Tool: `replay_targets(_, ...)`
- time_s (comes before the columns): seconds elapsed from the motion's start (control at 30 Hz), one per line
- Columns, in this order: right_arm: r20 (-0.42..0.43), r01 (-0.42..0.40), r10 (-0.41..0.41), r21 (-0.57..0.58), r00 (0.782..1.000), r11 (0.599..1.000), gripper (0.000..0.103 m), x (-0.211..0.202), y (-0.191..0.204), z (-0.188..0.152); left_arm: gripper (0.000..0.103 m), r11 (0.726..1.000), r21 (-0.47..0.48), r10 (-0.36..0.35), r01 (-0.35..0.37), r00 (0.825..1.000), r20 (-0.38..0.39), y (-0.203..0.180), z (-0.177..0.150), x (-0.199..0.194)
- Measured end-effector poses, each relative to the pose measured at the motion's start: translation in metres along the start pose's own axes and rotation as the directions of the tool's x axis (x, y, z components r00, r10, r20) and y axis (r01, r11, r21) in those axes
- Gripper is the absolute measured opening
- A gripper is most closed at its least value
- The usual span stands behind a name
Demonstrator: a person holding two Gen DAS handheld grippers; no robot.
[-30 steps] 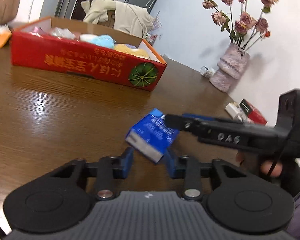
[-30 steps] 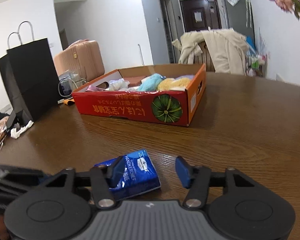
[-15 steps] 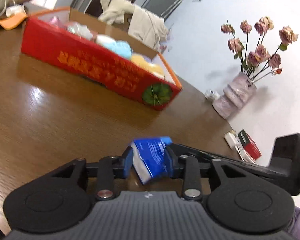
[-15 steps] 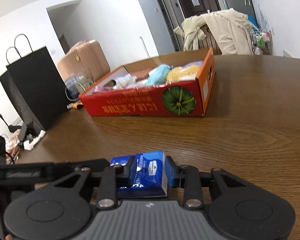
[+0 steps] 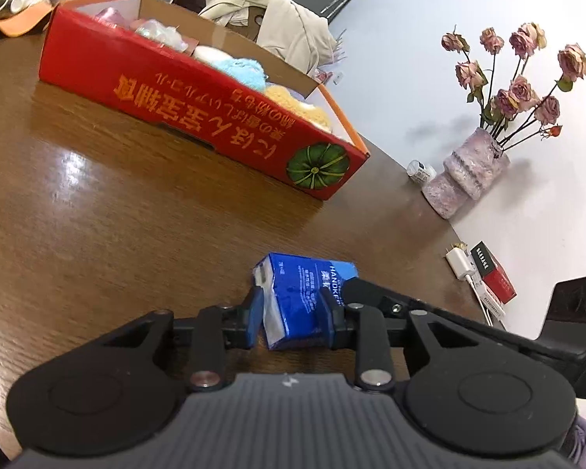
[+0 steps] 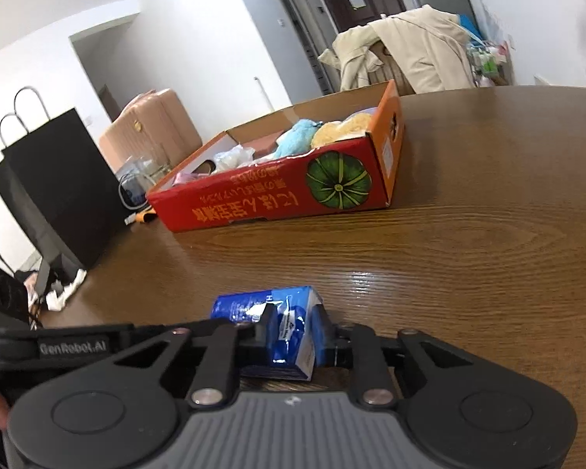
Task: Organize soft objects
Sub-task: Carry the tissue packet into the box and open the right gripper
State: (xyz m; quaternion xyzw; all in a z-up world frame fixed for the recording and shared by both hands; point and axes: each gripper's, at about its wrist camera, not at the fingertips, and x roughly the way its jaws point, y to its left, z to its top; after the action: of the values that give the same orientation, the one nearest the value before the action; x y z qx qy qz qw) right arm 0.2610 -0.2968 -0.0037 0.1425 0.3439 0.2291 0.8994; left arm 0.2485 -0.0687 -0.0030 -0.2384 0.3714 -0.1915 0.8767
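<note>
A blue tissue pack [image 5: 301, 297] is held just above the brown table [image 5: 117, 215]. My left gripper [image 5: 293, 318] is shut on one end of it. My right gripper [image 6: 295, 336] is shut on the other end of the pack [image 6: 289, 332] and reaches in from the right in the left wrist view. A red cardboard box [image 5: 199, 109] with a green pumpkin print stands further back and holds several soft toys, a light blue one [image 5: 242, 70] and a yellow one [image 5: 297, 105] among them. The box also shows in the right wrist view [image 6: 277, 195].
A pink vase of dried roses [image 5: 465, 172] stands at the table's right edge, with a small jar [image 5: 420, 170], a white charger [image 5: 463, 265] and a red packet [image 5: 494, 277] near it. A black paper bag [image 6: 54, 191] stands left of the table. A chair draped with a beige coat [image 6: 410, 54] is behind.
Both grippers closed on the blue tissue pack, first loosely around it, now clamped from both ends. The pack has turned and come up off the table between them.
</note>
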Motion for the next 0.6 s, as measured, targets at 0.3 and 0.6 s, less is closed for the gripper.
replay_targets(0.3, 0.195, 0.029, -0.007, -0.108, 0.981, 0.994, 0.017, -0.009, 0.033, 0.079, 0.029, 0.993, 0.108, -0.067, 0.055, 0.992, 0.110, -0.021, 0.106, -0.003)
replay_targets(0.6, 0.093, 0.131, -0.124, -0.073, 0.988, 0.989, 0.016, 0.095, 0.012, 0.153, 0.029, 0.991, 0.132, 0.039, -0.032, 0.998, -0.050, 0.014, 0.198, 0.097)
